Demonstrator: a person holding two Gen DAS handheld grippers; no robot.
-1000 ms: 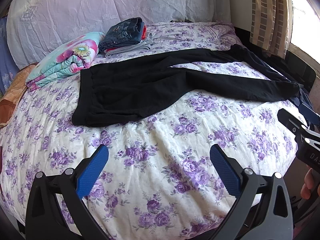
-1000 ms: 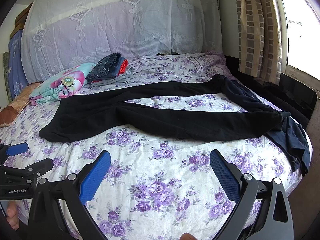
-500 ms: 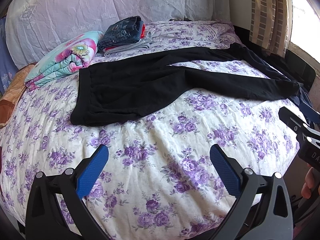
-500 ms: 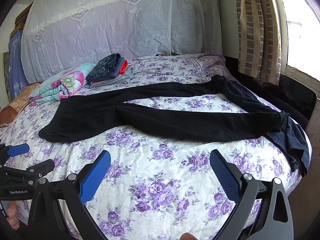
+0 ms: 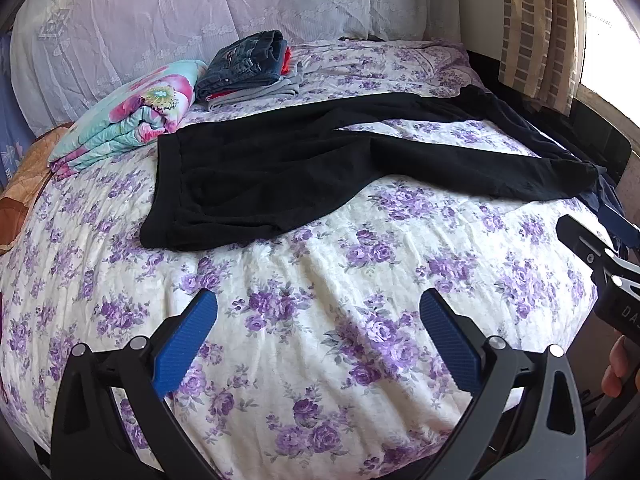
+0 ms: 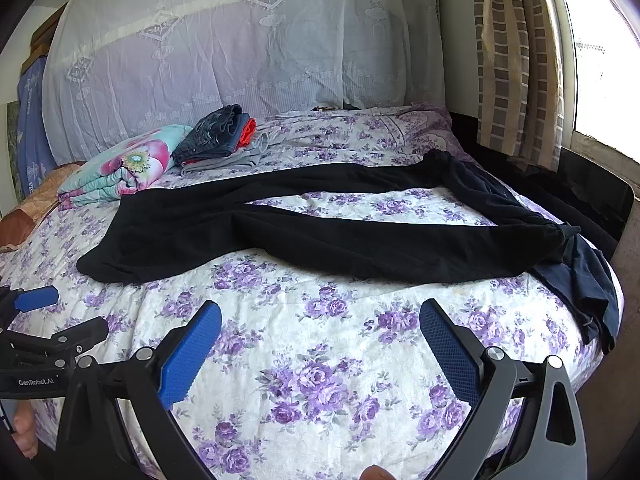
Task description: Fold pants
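Black pants (image 5: 280, 172) (image 6: 304, 224) lie spread flat on the purple-flowered bed, waistband to the left, both legs running right and splayed apart. The far leg's end hangs toward the bed's right edge. My left gripper (image 5: 318, 340) hovers open above the sheet in front of the waistband, holding nothing. My right gripper (image 6: 320, 344) is open too, over the sheet in front of the near leg. Each gripper shows at the edge of the other's view: the right gripper (image 5: 600, 264) at the far right, the left gripper (image 6: 44, 320) at the far left.
A stack of folded clothes (image 5: 248, 68) and a folded floral blanket (image 5: 132, 116) sit at the back left. A dark blue garment (image 6: 588, 280) drapes over the bed's right corner. A white lace headboard cover (image 6: 240, 52) stands behind, a curtain (image 6: 516, 56) at right.
Both views have barely shifted; the left gripper has edged slightly forward over the sheet. The pants lie as before and both grippers stay open.
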